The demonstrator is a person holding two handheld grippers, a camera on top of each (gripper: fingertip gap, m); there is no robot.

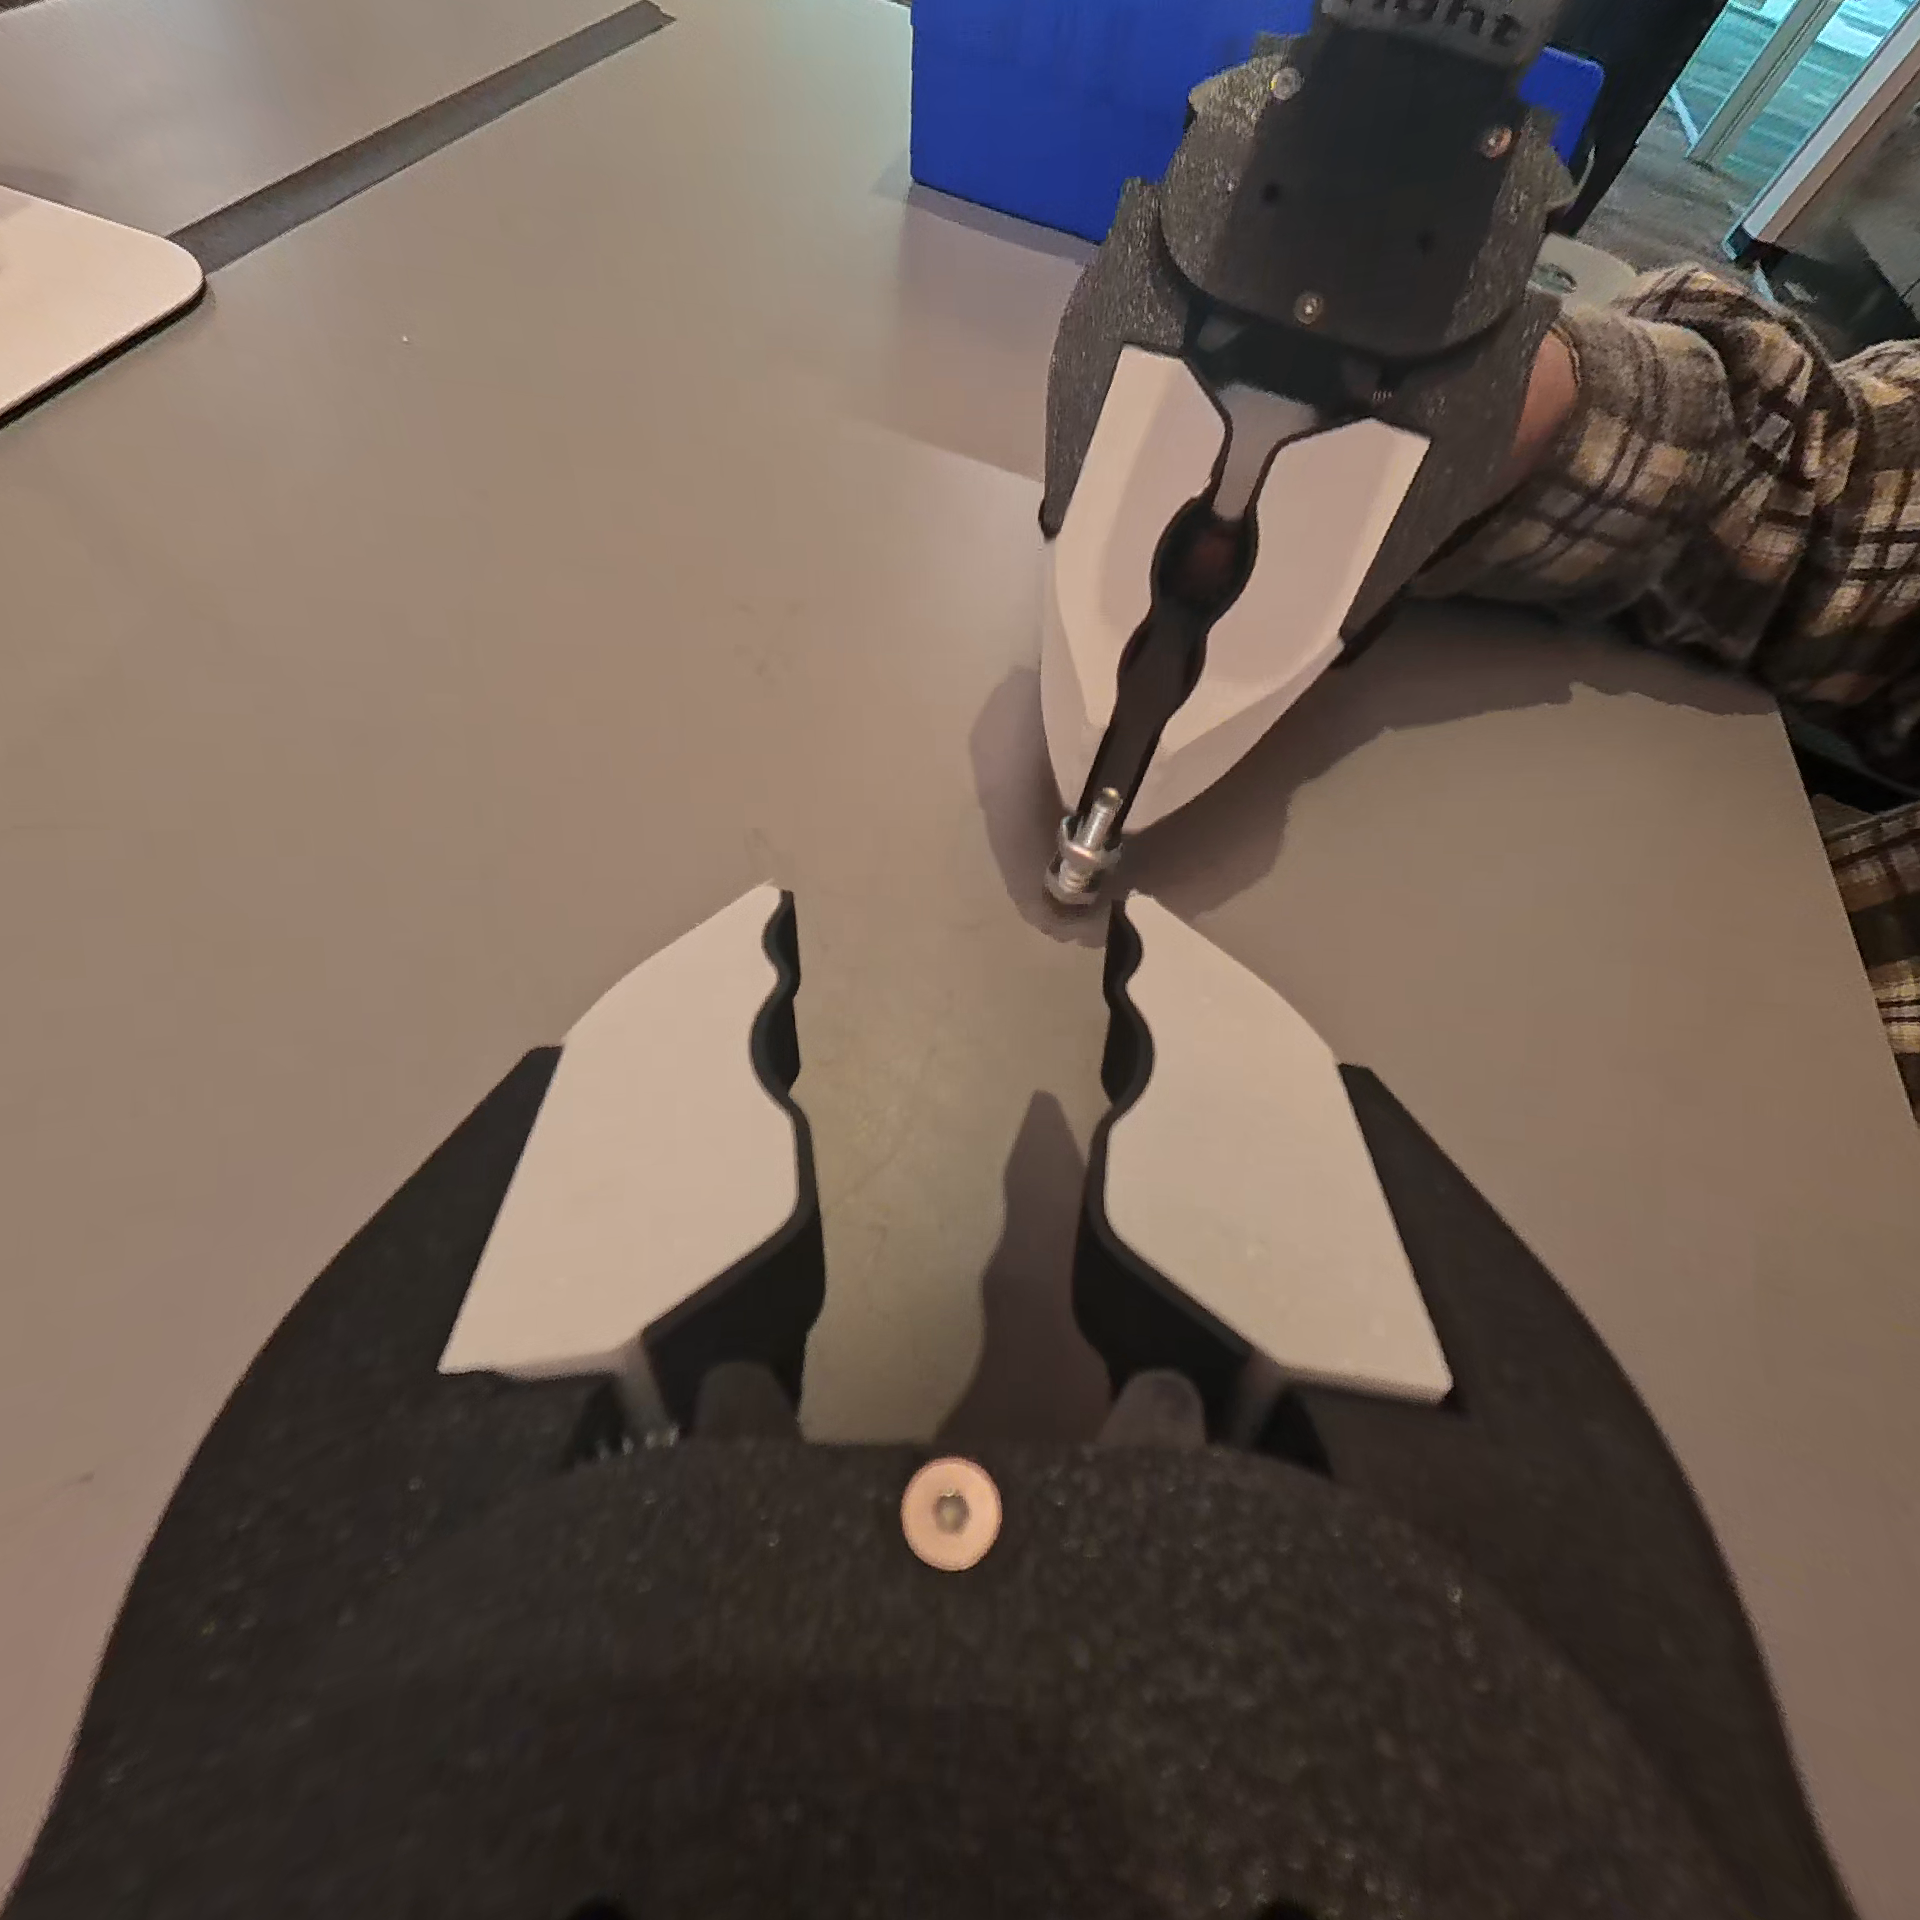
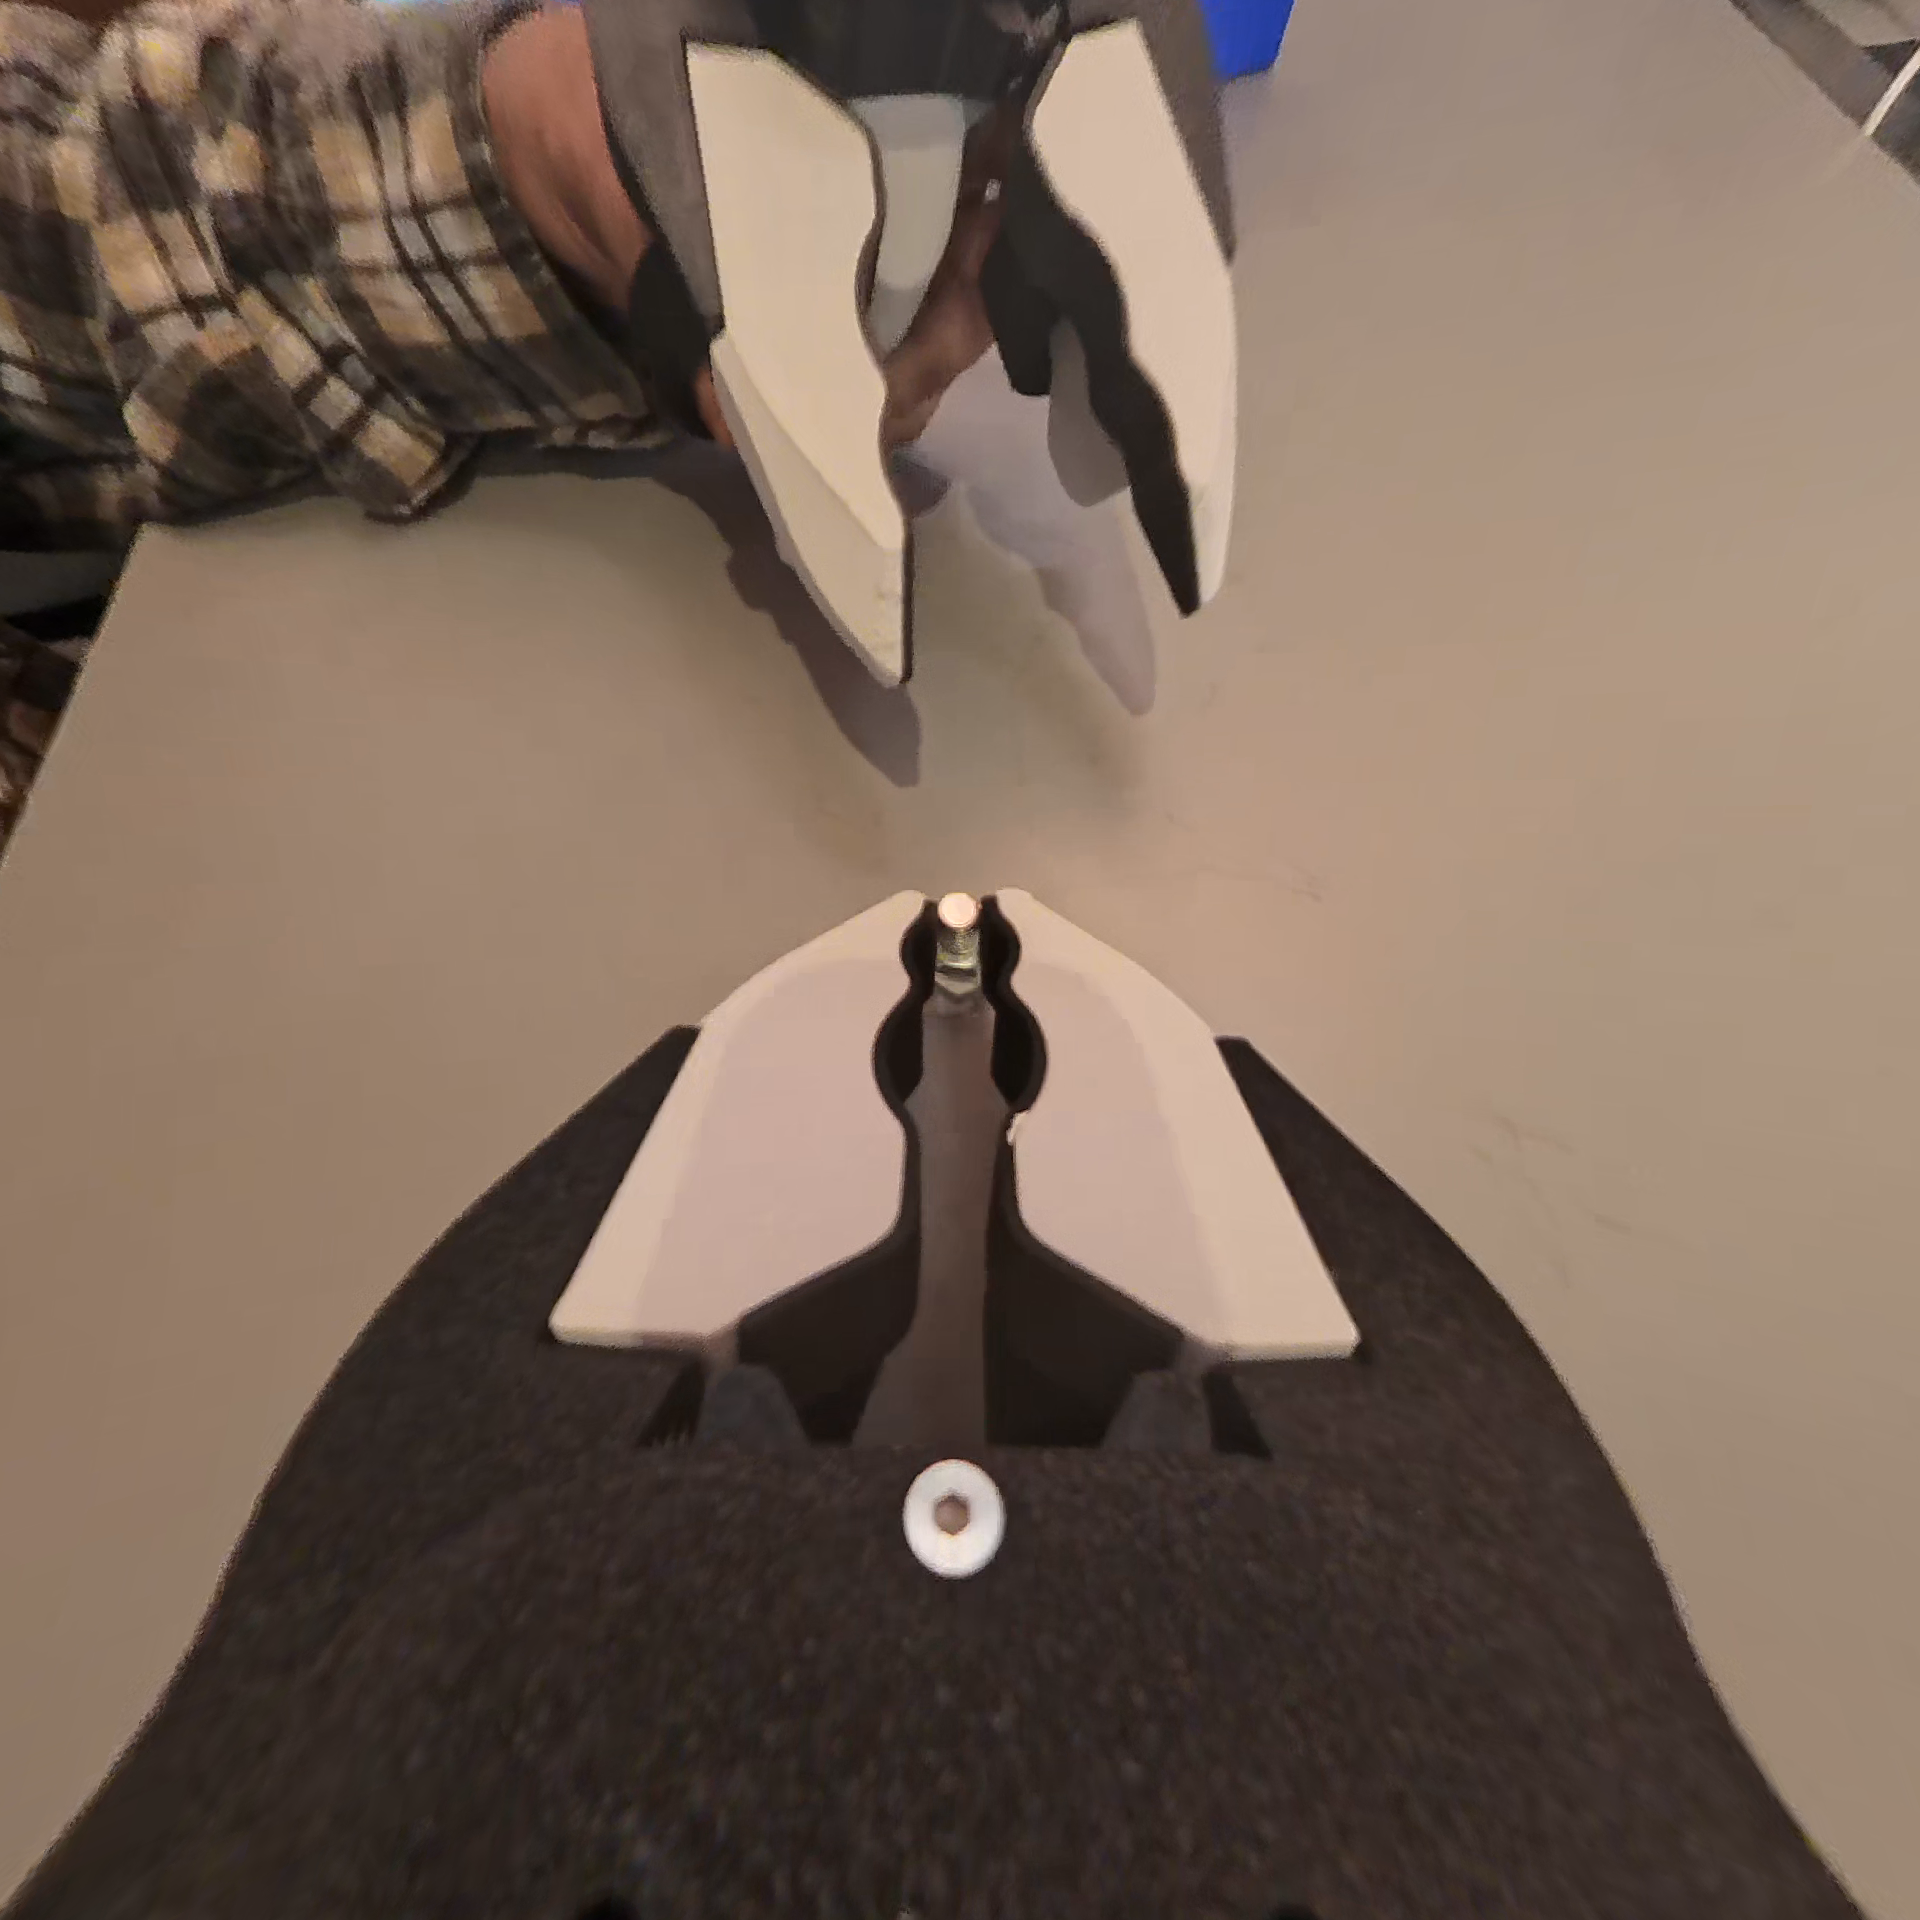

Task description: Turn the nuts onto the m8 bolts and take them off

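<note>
A silver M8 bolt (image 1: 1081, 854) with a nut (image 2: 954, 968) on its thread stands tilted on the grey table (image 1: 520, 727). My right gripper (image 2: 956, 904) is shut on the bolt's shank near the tip. The bolt's round end (image 2: 954, 912) shows between the fingertips. In the left wrist view the right gripper (image 1: 1107, 805) points down at the table, and the bolt's lower end rests on it. My left gripper (image 1: 951, 904) is open and empty, with its right fingertip just beside the bolt. It also shows in the right wrist view (image 2: 1039, 634), open and above the table.
A blue box (image 1: 1039, 104) stands at the back. A white flat object (image 1: 73, 301) lies at the far left, beside a dark strip (image 1: 416, 135) in the table. A person's plaid sleeve (image 1: 1714, 468) rests at the table's right edge (image 1: 1849, 935). About 5 cm separates my left fingertips from my right. Left tips and right tips are each some 35 cm from the white flat object (image 1: 73, 301).
</note>
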